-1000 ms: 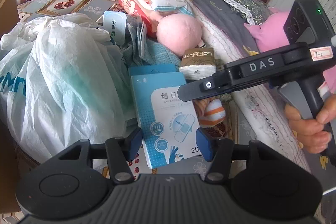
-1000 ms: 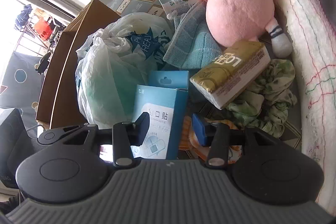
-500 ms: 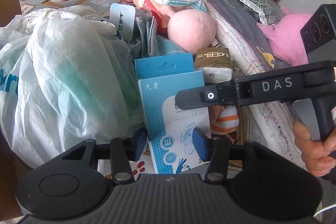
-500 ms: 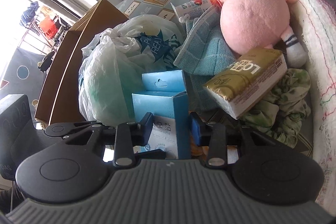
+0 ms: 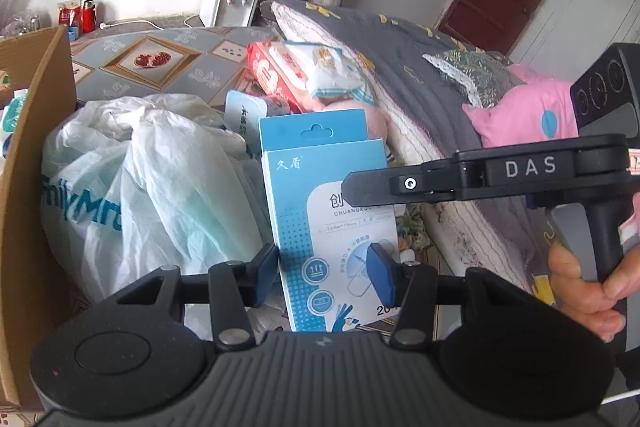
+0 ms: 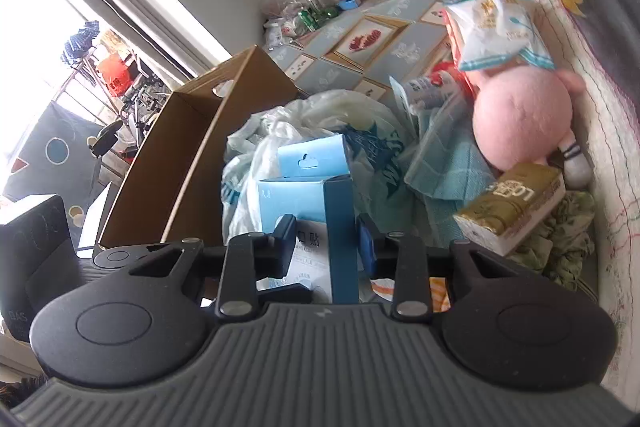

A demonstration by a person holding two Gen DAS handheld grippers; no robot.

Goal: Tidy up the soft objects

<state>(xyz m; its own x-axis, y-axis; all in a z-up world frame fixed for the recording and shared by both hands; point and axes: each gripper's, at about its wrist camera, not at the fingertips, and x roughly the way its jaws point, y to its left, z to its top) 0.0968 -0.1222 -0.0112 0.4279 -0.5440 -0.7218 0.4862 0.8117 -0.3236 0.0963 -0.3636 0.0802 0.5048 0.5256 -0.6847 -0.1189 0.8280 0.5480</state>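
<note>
Both claws grip one flat, glossy blue cardboard bandage box [image 5: 320, 195], held upright above the clutter on the bed: the left claw [image 5: 326, 273] pinches its broad printed faces, while the right claw [image 6: 326, 247], whose jaws have just been closing, clamps its narrow darker edge. Behind lie a crinkled white plastic bag [image 5: 160, 187], a round fuzzy pink plush toy [image 6: 520, 119], a gold foil-wrapped tissue pack [image 6: 512, 205] and a stiff brown cardboard carton [image 6: 192, 155].

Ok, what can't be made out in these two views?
- Left wrist view: the pink plush is mostly hidden behind the blue box.
- Left wrist view: the right gripper covers the box's print.
- Right wrist view: the striped orange item sits behind that gripper's body, unidentifiable.
</note>
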